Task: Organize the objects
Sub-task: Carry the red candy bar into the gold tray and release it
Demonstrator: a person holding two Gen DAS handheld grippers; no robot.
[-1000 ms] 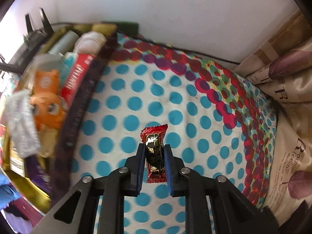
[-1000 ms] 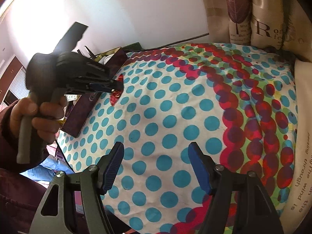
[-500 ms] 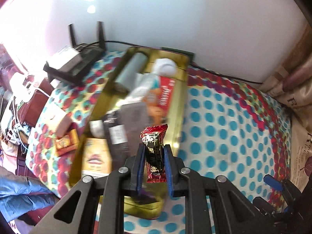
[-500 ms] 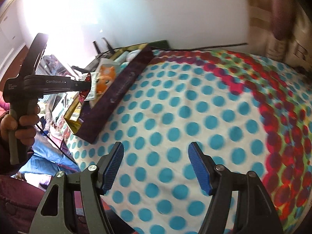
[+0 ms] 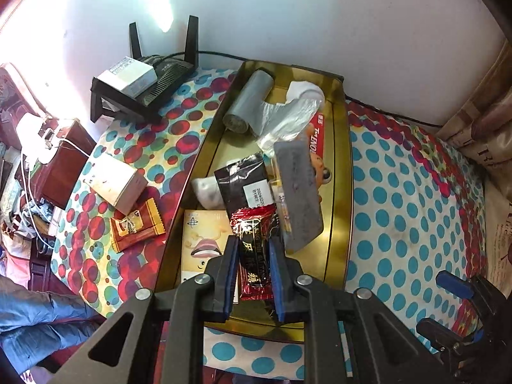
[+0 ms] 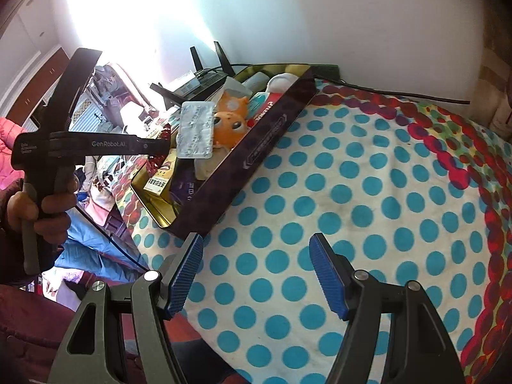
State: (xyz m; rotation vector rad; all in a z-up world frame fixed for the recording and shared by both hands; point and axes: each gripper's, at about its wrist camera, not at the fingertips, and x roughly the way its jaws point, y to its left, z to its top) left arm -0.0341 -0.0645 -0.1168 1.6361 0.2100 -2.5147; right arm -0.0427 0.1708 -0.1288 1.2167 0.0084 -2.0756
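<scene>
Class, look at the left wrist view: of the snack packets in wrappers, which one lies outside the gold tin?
The brown-and-orange packet. It lies flat on the spotted cloth left of the gold tin, while the red-and-black packet is pinched in the left tool above it.

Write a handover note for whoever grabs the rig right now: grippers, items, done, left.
Left gripper: shut on the red candy packet, held above the near end of the gold tray.
Right gripper: open, nothing between the pads, over the dotted cloth to the right of the tray.
Tray: already holds a grey bag roll, blister pack, black pouch, orange toy and other bits.
Done: packet picked up and brought over the tray.
Left: release it into the tray. A brown sachet and small white box lie on the cloth left of the tray, possibly next.
</scene>
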